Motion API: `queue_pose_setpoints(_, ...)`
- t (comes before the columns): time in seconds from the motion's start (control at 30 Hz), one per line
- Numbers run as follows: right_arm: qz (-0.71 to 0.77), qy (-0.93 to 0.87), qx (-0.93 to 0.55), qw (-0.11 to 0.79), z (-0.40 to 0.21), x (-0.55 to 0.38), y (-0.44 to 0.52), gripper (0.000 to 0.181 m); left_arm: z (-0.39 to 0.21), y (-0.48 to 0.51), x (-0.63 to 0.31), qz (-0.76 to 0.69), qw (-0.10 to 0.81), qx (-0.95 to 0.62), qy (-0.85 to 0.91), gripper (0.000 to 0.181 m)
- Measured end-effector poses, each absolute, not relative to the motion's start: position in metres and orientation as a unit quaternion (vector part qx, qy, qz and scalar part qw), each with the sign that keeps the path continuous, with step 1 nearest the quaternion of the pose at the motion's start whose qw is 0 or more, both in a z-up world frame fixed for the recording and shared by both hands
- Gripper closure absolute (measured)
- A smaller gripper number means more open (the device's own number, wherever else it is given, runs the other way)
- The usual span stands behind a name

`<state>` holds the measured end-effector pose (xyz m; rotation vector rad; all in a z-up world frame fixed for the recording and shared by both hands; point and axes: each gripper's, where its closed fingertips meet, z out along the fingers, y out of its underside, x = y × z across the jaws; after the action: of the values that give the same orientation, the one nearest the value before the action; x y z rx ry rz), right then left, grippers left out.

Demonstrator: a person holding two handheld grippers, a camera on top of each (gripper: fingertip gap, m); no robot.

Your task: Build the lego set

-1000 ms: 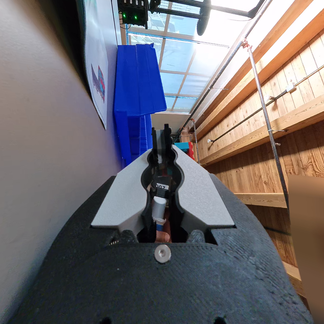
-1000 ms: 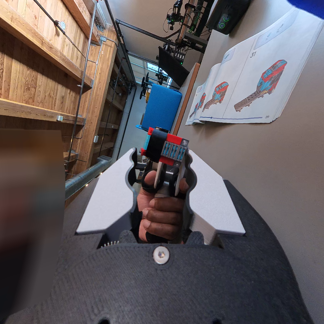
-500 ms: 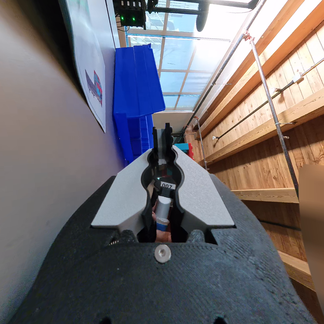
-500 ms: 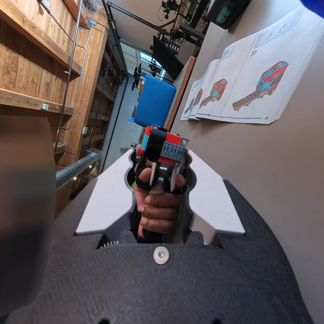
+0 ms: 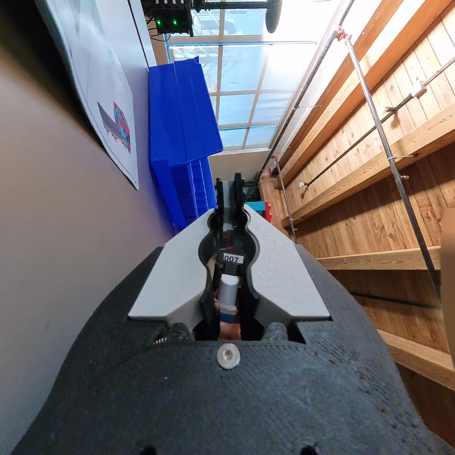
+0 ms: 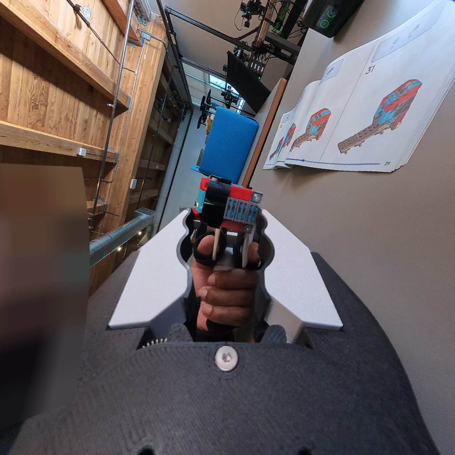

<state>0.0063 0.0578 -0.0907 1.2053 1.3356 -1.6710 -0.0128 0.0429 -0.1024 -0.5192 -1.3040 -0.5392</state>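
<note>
The lego model (image 6: 240, 209), a small build of red, teal, black and grey grille parts, sits between the fingers of my right gripper (image 6: 225, 216), which is shut on it above the table. In the left wrist view my left gripper (image 5: 229, 194) is shut on a thin grey plate (image 5: 227, 204) seen edge-on. The model's teal and red bricks (image 5: 259, 209) show just beside its fingers. The two grippers face each other. A person's hand (image 6: 229, 295) on the other gripper's handle shows behind the model.
An open instruction booklet (image 6: 357, 118) lies on the grey table (image 6: 357, 246); it also shows in the left wrist view (image 5: 98, 98). A blue bin (image 5: 182, 123) stands past the booklet. A blue padded block (image 6: 226, 142) and wooden beams (image 6: 61, 73) are farther off. Both grippers' tips are close together, under 4 cm apart.
Both grippers have shifted slightly together with the model held between them. Both grips are unchanged.
</note>
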Motion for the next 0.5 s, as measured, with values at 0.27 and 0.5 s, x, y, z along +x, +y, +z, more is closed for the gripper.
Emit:
queue_pose_setpoints(0.27,-0.64,0.51,0.461,0.344,-0.0885,0.0083,0.0575,0.131,-0.0993,0.0428,-0.0122,-0.238,0.736,-0.246,-0.585,0.166)
queue_pose_setpoints(0.5,-0.634,0.509,0.46,0.357,-0.0882,0.0103,0.0573,0.131,-0.0978,0.0427,-0.0119,-0.231,0.738,-0.254,-0.581,0.166)
